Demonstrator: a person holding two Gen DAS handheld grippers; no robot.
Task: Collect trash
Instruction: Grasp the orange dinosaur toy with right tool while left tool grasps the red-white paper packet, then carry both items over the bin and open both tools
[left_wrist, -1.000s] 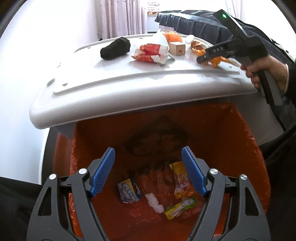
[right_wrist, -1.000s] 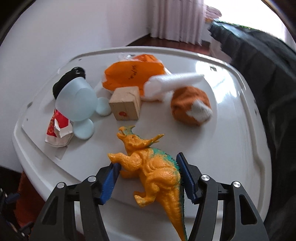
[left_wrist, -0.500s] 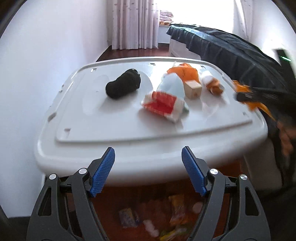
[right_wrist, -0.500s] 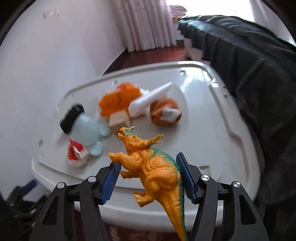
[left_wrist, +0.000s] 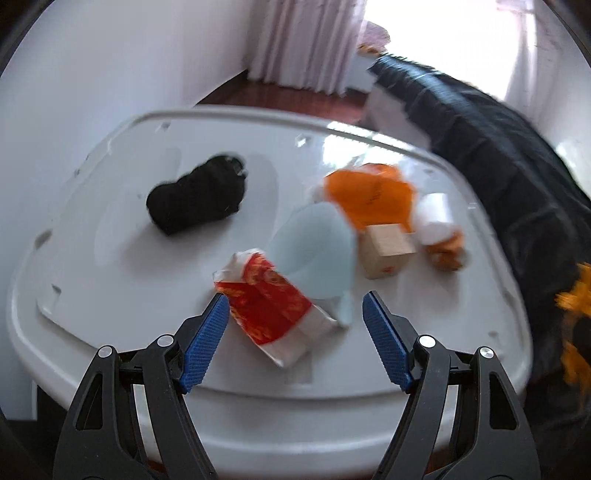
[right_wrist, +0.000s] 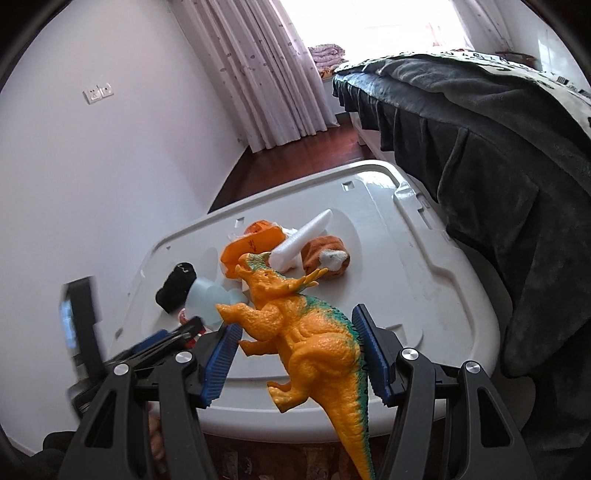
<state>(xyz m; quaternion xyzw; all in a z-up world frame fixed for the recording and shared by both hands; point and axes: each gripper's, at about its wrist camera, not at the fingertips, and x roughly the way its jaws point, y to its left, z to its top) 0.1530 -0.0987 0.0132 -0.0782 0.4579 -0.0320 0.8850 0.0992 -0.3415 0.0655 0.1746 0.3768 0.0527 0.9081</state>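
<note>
The red wrapper (left_wrist: 271, 312) lay near the counter's (left_wrist: 110, 280) front edge, just ahead of my left claw (left_wrist: 291, 328), its jaws apart. I judged a level, centred approach best before pinching the crumpled paper. My right claw (right_wrist: 295, 354) was clamped on the orange dinosaur (right_wrist: 306, 332), clear of the counter.

Your right gripper (right_wrist: 295, 350) is clamping an orange toy dinosaur (right_wrist: 306, 332) (green ridge along its back), holding it above the white lid (right_wrist: 424, 280). Behind it are lying an orange bag (right_wrist: 255, 242), foam tube (right_wrist: 306, 236), black sock (right_wrist: 175, 286).
</note>
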